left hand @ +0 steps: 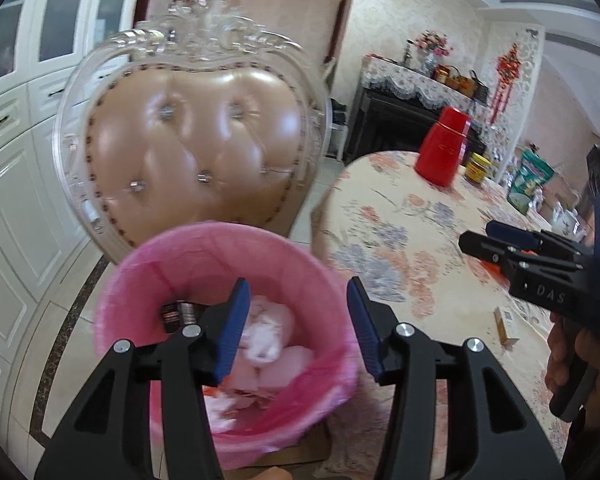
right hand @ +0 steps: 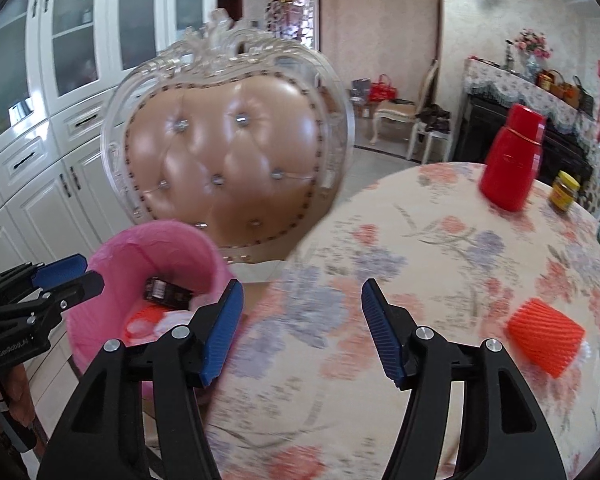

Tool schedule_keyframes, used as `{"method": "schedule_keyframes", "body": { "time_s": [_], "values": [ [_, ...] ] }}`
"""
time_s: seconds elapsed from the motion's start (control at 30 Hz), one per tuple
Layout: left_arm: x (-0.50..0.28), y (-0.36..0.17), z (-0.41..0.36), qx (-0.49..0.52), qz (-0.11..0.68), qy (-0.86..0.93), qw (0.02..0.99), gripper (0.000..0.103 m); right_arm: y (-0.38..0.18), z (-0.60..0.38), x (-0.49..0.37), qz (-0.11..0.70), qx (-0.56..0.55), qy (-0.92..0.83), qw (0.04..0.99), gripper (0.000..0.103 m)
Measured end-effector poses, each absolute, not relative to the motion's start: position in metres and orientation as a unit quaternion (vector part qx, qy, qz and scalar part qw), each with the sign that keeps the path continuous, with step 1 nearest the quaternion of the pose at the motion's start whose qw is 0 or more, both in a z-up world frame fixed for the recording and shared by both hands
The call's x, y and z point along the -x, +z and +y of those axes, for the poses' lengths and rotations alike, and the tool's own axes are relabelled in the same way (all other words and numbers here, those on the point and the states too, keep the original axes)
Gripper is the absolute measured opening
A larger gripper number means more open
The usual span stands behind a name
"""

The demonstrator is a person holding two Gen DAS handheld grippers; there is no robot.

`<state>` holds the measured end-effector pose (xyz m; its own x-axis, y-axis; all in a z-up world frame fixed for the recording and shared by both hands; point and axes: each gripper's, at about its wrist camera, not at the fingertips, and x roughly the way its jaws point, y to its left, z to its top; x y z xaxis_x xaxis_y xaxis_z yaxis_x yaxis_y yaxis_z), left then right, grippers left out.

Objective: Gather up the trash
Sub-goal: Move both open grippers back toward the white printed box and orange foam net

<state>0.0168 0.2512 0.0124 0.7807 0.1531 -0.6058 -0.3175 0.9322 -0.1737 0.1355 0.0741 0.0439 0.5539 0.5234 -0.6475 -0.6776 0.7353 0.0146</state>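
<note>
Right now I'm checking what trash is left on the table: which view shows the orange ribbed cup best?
The right wrist view: the orange ribbed cup lies on its side on the floral tablecloth, fully visible. In the left wrist view only an orange sliver peeks from behind the right gripper.

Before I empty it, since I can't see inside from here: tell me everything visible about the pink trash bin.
The pink trash bin is round, upright and lined with a thin pink plastic bag folded over its rim. It stands on the floor between the tufted chair and the floral-clothed table. Inside lie crumpled white tissues, a small dark packet and something orange. Nothing grips it.
</note>
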Motion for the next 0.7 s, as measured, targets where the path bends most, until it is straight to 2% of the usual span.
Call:
{"method": "schedule_keyframes", "body": {
  "time_s": [0.4,0.47,0.53,0.7],
  "values": [
    [-0.073,0.0,0.152,0.101,0.332,0.049,0.937,0.049,0.038,-0.026,-0.176,0.334,0.097,0.276,0.896,0.06],
    [-0.08,-0.002,0.137,0.096,0.335,0.038,0.937,0.049,0.038,-0.038,-0.179,0.334,0.096,0.268,0.899,0.062],
    [-0.087,-0.004,0.124,0.09,0.339,0.029,0.936,0.05,0.038,-0.051,-0.184,0.331,0.094,0.259,0.902,0.067],
    [-0.1,-0.008,0.099,0.081,0.347,0.01,0.934,0.053,0.036,-0.079,-0.194,0.332,0.089,0.243,0.907,0.067]
  ]
}}
